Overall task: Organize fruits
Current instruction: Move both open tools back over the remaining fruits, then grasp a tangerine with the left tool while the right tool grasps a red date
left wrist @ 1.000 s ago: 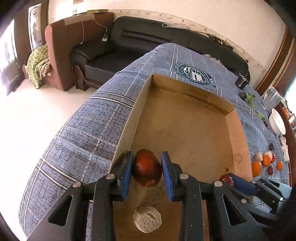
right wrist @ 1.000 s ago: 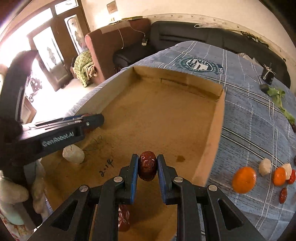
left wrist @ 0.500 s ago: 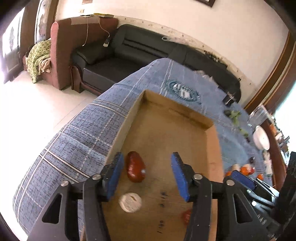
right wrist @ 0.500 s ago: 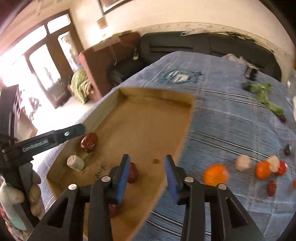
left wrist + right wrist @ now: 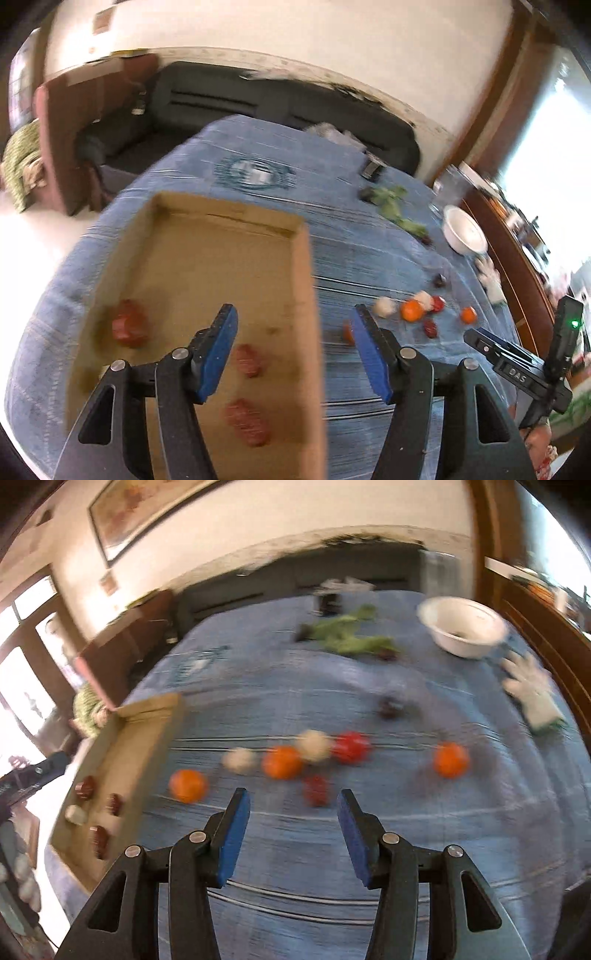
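A shallow cardboard box (image 5: 310, 295) lies on the blue checked cloth and holds three dark red fruits (image 5: 127, 328) and a pale one (image 5: 75, 814). It also shows in the right wrist view (image 5: 151, 705). My left gripper (image 5: 295, 350) is open and empty above the box's right wall. My right gripper (image 5: 291, 830) is open and empty above the cloth, just short of a loose row of fruit: oranges (image 5: 282, 762), pale balls (image 5: 314, 744), a red fruit (image 5: 351, 746) and a small dark red one (image 5: 317, 790). Both views are blurred.
A white bowl (image 5: 463, 631), green leaves (image 5: 347, 635) and a white glove (image 5: 532, 694) lie at the far right of the table. A dark fruit (image 5: 391, 707) sits alone. A black sofa (image 5: 258, 99) stands behind the table.
Both grippers let go of their dark red fruits into the box, opened wide, and swung right toward the loose fruit on the cloth.
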`<state>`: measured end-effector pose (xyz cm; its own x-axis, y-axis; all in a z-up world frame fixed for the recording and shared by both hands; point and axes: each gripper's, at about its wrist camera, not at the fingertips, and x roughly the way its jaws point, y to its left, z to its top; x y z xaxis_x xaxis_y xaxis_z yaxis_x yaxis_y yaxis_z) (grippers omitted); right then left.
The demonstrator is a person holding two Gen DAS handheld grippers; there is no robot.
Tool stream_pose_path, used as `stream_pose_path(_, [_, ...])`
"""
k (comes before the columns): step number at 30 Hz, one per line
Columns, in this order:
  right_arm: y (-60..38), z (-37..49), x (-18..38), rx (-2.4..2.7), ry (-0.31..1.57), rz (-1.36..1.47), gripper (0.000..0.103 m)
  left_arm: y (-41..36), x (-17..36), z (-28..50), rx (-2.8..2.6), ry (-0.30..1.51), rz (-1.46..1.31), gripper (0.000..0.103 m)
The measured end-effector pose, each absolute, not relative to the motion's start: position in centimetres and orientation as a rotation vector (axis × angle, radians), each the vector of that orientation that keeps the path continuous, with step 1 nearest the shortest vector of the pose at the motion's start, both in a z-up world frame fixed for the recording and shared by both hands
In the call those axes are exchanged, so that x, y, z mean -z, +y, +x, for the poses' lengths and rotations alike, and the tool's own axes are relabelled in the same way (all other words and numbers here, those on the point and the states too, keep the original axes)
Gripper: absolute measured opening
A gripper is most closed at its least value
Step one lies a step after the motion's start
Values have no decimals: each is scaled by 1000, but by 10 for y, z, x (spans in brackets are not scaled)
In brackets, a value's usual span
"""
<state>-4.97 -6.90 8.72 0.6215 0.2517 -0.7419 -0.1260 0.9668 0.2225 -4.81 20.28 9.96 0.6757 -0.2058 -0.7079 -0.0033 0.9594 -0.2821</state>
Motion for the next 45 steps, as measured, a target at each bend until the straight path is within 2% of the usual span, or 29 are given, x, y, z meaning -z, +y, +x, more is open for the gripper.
stream_pose_path(9, [-114, -39, -65, -172, 893, 212, 53, 102, -58, -11, 223, 952, -88, 62])
stream_pose_path(24, [-55, -1, -32, -244, 930, 85, 53, 88, -14, 28, 207, 1051, -2, 62])
stream_pose_path(28, [-49, 0, -31, -239, 918, 42, 53, 80, -10, 29, 173, 1053, 64, 51])
stream_pose_path(29, [-48, 1, -31, -237, 914, 36, 52, 79, -10, 28, 164, 1043, 75, 38])
stream_pose_path(30, [-47, 1, -31, -234, 910, 28, 50, 79, -10, 28, 163, 1039, 80, 32])
stream_pose_path(32, [-46, 1, -30, -226, 901, 8, 46, 80, -10, 29, 160, 1038, 74, 33])
stream_pose_path(34, [-45, 0, -30, -223, 896, 3, 39, 80, -10, 29, 160, 1035, 70, 32])
stream_pose_path(35, [-45, 0, -30, -227, 895, 5, 31, 80, -11, 28, 161, 1033, 67, 32])
stream_pose_path(38, [-45, -1, -30, -234, 894, 7, 22, 80, -12, 27, 165, 1024, 62, 32])
stream_pose_path(45, [-52, -15, -40, -251, 881, 40, 22, 89, -27, 15, 192, 988, -7, 32])
